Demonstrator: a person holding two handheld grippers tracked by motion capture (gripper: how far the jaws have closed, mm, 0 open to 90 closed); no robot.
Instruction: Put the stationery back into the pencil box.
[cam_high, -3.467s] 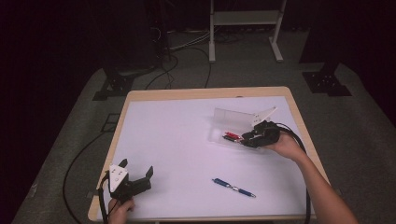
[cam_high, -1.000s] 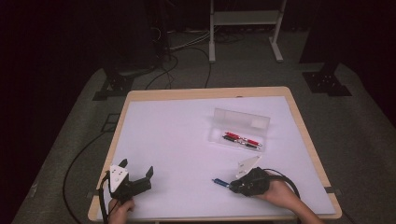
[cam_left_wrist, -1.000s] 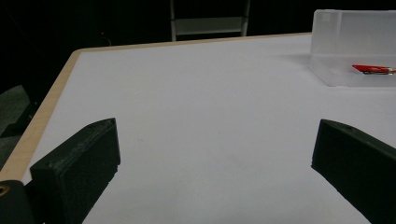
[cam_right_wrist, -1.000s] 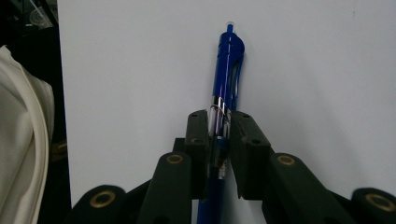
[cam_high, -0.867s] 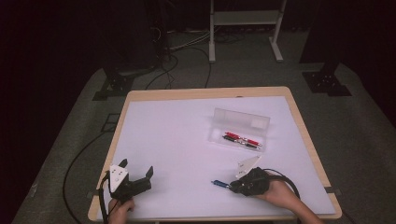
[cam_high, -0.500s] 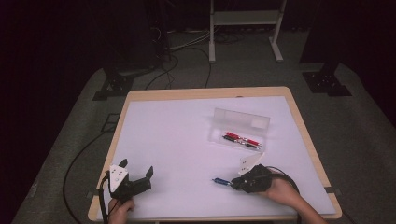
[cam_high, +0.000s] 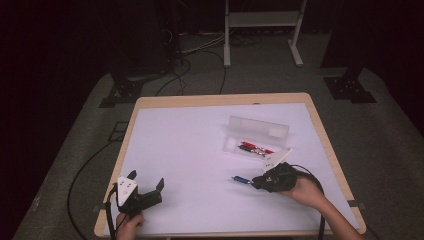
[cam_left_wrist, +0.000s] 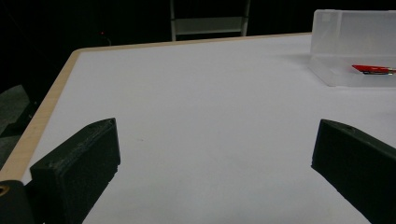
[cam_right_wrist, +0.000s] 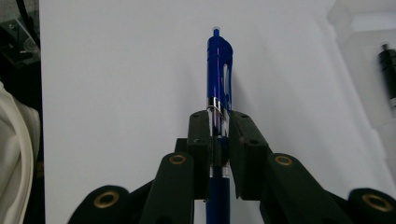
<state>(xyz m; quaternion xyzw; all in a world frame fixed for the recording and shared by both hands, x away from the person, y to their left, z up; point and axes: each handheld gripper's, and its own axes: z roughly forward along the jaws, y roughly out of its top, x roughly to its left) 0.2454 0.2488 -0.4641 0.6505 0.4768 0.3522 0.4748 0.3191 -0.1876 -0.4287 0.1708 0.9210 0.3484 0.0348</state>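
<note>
A blue pen (cam_right_wrist: 218, 70) is clamped between the jaws of my right gripper (cam_right_wrist: 218, 135), its clip end sticking out ahead over the white table. From above, that right gripper (cam_high: 260, 182) hangs at the front right of the table with the blue pen (cam_high: 241, 180) pointing left. A clear plastic case (cam_high: 257, 135) with red and black pens inside lies just behind it. My left gripper (cam_high: 146, 186) rests at the front left corner, jaws wide apart with nothing between them. The case (cam_left_wrist: 355, 46) appears far right in the left gripper view.
The white tabletop (cam_high: 190, 145) has a wooden rim (cam_high: 220, 100). Cables trail from both grippers over the front edge. A white metal stand (cam_high: 262, 22) and black stand feet sit on the floor beyond the table.
My right gripper, holding the blue pen, has lifted a little off the table and shifted back toward the case. The left gripper has stayed put.
</note>
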